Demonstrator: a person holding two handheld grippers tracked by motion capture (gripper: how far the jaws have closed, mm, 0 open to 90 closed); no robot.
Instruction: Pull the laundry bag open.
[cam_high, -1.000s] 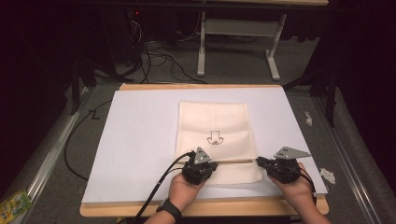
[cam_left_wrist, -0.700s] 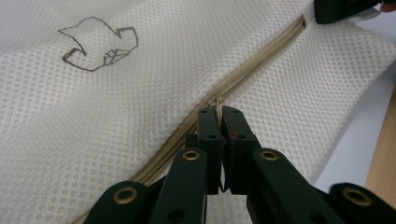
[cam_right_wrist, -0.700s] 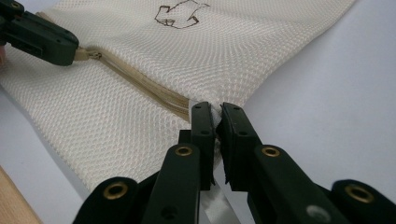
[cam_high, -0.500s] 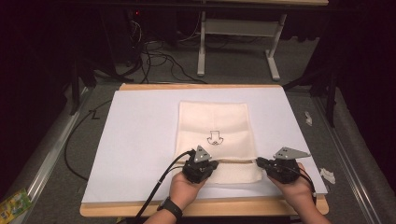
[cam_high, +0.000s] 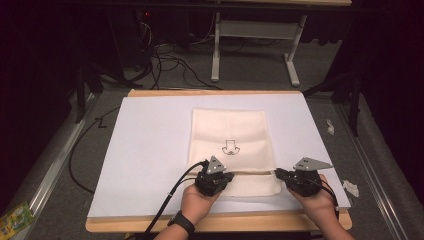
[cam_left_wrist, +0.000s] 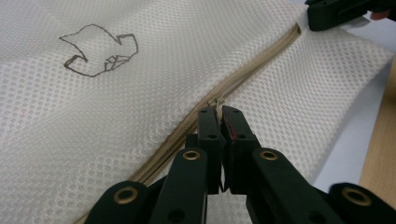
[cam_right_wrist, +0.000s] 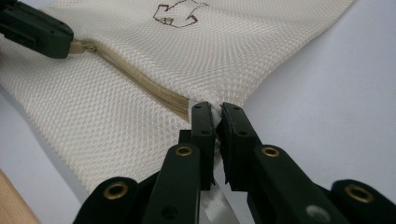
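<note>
Dark floor, loose cables and a pale desk frame are seen beyond a wooden table (cam_high: 150, 93) covered with a white sheet (cam_high: 150, 150).

On that sheet a cream mesh bag (cam_high: 229, 127) is laid flat, its long sides running away from the person. Every place below is given relative to this bag. A small outline drawing (cam_high: 230, 147) is printed near its middle.

Across the bag's near end, between the drawing and the near hem, a beige zipper (cam_left_wrist: 243, 77) is run from side to side. Its long axis is thus laid crosswise to the bag, from one gripper to the other.

At the bag's near right corner, where the zipper ends, the right gripper (cam_right_wrist: 217, 112) is set, with its jaws pinched narrow on the mesh edge (cam_right_wrist: 215, 111). On the zipper line, left of the bag's middle, the left gripper (cam_left_wrist: 220, 114) is set, with its jaws closed on the small zipper pull (cam_left_wrist: 215, 101).

The pull is judged to be the thing on which the coming move turns. It lies directly at the left jaws, and the track stretches from it toward the anchored right corner. A slide along that crosswise axis is suggested, with the left hand (cam_high: 197, 202) doing the travel. Which way it would go cannot be told.
</note>
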